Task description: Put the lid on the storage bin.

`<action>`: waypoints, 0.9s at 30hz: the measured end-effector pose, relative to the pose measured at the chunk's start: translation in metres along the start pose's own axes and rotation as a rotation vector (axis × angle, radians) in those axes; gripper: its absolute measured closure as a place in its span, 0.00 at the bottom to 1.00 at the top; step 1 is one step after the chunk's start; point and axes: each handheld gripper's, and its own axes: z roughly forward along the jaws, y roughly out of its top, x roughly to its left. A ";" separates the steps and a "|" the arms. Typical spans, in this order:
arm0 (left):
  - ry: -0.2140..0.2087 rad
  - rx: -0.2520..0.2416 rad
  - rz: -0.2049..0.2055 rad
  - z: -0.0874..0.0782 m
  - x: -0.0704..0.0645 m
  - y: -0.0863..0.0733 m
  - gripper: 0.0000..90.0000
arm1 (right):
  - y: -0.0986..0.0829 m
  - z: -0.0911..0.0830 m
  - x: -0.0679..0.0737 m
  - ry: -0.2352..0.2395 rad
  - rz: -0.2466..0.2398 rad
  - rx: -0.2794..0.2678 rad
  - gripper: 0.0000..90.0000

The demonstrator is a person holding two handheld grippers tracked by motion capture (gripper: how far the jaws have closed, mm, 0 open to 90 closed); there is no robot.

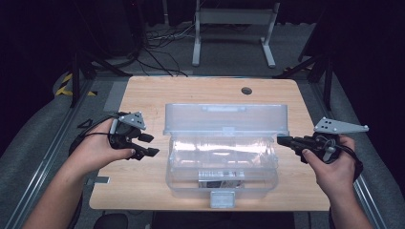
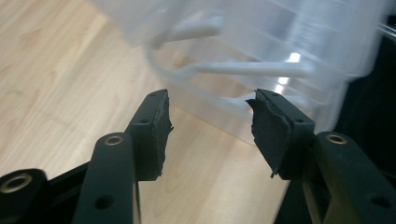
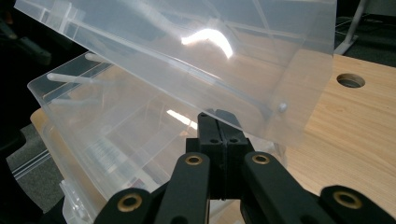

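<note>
A clear plastic box stands near the middle of the bench, toward its near edge, with its hinged lid raised upright along the far side. A label with dark print lies at the front of the box floor; the writing is too small to read. No brand shows on either set of tongs.

The box is thin, glossy, see-through plastic, rectangular with rounded corners and ribbed walls. A grey latch tab hangs over its front edge. In the left gripper view the box wall is blurred, with white moulded ribs.

The bench is pale wood-grain laminate with rounded corners and 1 round cable hole near the far edge.

The left tongs are spread apart, grasping nothing, held just left of the box and clear of it. Their pads are black rubber with ragged, worn edges.

The right tongs are pressed fully together at the right end of the box, by the lid's lower corner. Whether plastic is pinched between them cannot be told.
</note>
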 end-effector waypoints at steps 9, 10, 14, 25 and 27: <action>0.045 0.001 -0.110 0.012 0.022 -0.010 0.51 | -0.010 -0.001 0.008 0.016 0.002 0.022 1.00; 0.050 0.014 -0.115 0.015 0.025 -0.011 0.51 | -0.013 -0.001 0.011 0.023 -0.001 0.025 1.00; 0.071 0.028 -0.118 0.022 0.027 -0.012 0.50 | -0.017 0.000 0.014 0.028 -0.003 0.029 1.00; 0.080 0.044 -0.146 0.042 0.033 -0.016 0.47 | -0.032 -0.002 0.019 0.037 0.004 0.058 1.00; 0.080 0.044 -0.156 0.045 0.033 -0.017 0.47 | -0.035 -0.002 0.021 0.037 0.002 0.068 1.00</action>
